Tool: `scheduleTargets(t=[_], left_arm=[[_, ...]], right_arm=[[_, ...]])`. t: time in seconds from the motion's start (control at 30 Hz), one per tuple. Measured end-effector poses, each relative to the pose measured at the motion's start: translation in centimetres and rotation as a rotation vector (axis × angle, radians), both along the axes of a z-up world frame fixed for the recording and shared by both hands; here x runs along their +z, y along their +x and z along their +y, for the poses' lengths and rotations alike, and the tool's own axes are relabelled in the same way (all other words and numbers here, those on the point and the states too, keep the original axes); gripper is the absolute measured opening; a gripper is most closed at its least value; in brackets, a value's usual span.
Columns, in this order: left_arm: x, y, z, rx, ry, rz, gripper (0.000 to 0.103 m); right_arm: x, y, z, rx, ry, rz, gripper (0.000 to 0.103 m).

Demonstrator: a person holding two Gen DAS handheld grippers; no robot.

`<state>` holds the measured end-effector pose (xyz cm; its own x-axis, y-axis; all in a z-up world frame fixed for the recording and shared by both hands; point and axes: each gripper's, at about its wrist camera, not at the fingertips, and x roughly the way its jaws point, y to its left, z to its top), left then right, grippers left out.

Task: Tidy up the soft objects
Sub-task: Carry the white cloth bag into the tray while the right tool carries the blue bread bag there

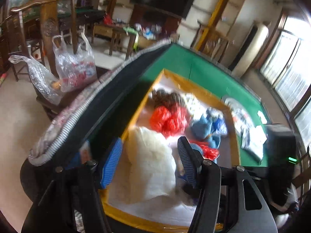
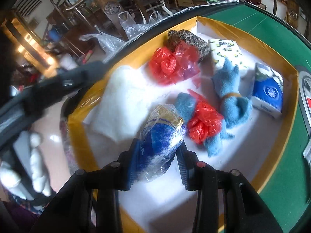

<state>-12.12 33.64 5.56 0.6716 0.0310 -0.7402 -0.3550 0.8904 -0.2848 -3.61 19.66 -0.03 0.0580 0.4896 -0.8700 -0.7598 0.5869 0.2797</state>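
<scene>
Right wrist view: the right gripper (image 2: 155, 155) has its fingers clamped on a blue-and-gold plastic-wrapped bundle (image 2: 161, 134), over the yellow-rimmed box (image 2: 229, 31) on the green bench (image 2: 272, 29). Inside the box lie a white fluffy pad (image 2: 124, 101), red bags and blue cloths. Left gripper (image 1: 149, 159) fingers stand apart above the pad, gripping nothing.
</scene>
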Motion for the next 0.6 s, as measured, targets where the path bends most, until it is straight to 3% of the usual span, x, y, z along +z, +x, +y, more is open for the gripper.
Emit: scheduleTargets(t=[0.1, 0.27, 0.4, 0.6], left_arm=[[0.8, -1.3, 1.0, 0.034, -0.012, -0.068, 0.059], [1.1, -2.4, 2.1, 0.066, -0.045, -0.101, 0.059], [1.2, -2.7, 2.3, 0.078, -0.054, -0.106, 0.059], [1.1, -2.8, 1.3, 0.073, -0.056, -0.098, 0.06]], right_arm=[[-0.1, 1.2, 1.2, -0.014, -0.006, 0.0, 0.034], [-0.1, 1.8, 1.5, -0.025, -0.007, -0.015, 0.036], [1.3, 1.1, -0.7, -0.047, 0.049, -0.007, 0.043], [4.8, -0.4, -5.1, -0.088, 0.146, -0.095, 0.052]])
